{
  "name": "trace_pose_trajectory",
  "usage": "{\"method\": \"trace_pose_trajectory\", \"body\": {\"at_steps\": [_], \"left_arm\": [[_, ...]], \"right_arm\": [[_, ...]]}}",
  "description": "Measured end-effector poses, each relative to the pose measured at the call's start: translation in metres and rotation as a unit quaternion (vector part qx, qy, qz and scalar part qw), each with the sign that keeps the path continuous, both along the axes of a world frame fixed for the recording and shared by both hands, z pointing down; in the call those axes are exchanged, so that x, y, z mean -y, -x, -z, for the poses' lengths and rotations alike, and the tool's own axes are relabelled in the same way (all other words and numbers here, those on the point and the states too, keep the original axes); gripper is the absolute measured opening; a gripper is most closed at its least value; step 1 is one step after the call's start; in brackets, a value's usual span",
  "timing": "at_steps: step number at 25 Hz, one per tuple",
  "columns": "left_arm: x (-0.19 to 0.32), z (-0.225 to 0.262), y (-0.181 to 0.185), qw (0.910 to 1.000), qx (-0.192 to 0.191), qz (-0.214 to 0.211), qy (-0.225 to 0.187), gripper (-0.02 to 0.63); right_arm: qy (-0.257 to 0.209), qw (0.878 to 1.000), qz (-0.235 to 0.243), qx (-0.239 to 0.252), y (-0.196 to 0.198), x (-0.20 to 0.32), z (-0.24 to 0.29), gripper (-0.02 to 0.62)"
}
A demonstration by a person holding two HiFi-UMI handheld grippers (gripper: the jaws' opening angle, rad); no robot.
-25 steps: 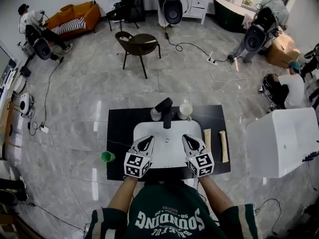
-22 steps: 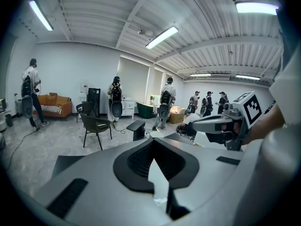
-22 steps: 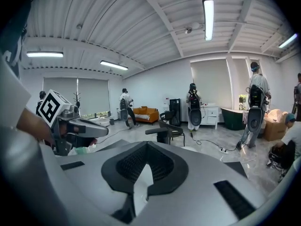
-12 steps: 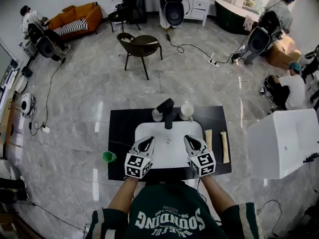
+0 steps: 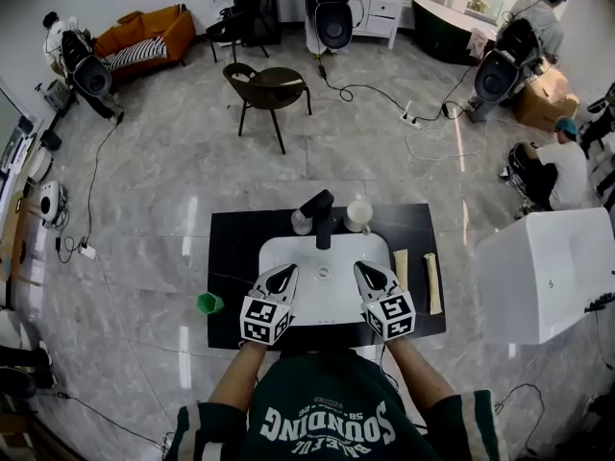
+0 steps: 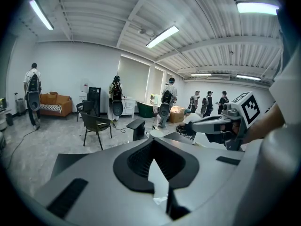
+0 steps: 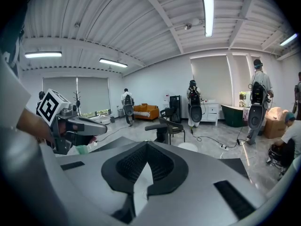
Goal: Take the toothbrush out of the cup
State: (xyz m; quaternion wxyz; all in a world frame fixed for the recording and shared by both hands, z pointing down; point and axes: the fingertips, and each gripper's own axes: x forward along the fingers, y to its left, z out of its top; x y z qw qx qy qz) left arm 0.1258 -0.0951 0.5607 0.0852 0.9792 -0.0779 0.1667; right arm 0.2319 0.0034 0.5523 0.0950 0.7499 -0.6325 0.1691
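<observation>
Green cup (image 5: 209,303), head and right gripper views

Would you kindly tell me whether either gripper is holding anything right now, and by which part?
Nothing is held: the left gripper and the right gripper hover over the white sink with their jaws closed and empty.

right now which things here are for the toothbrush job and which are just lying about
Job: white cup, green cup (toothbrush not visible in either), left tool, right tool.
Lying about: faucet, sink, two beige pieces, chair.
</observation>
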Motion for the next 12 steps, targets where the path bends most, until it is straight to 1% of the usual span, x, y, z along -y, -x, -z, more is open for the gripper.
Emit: {"method": "trace_pose_trajectory", "body": {"at_steps": [12], "left_arm": [[-0.004,-0.003,-0.011,1.0000,0.004,-0.005,0.001,0.009]], "right_arm": [[0.011,1.000,0.004,0.009,-0.003,-0.004,-0.009,0.040]]}}
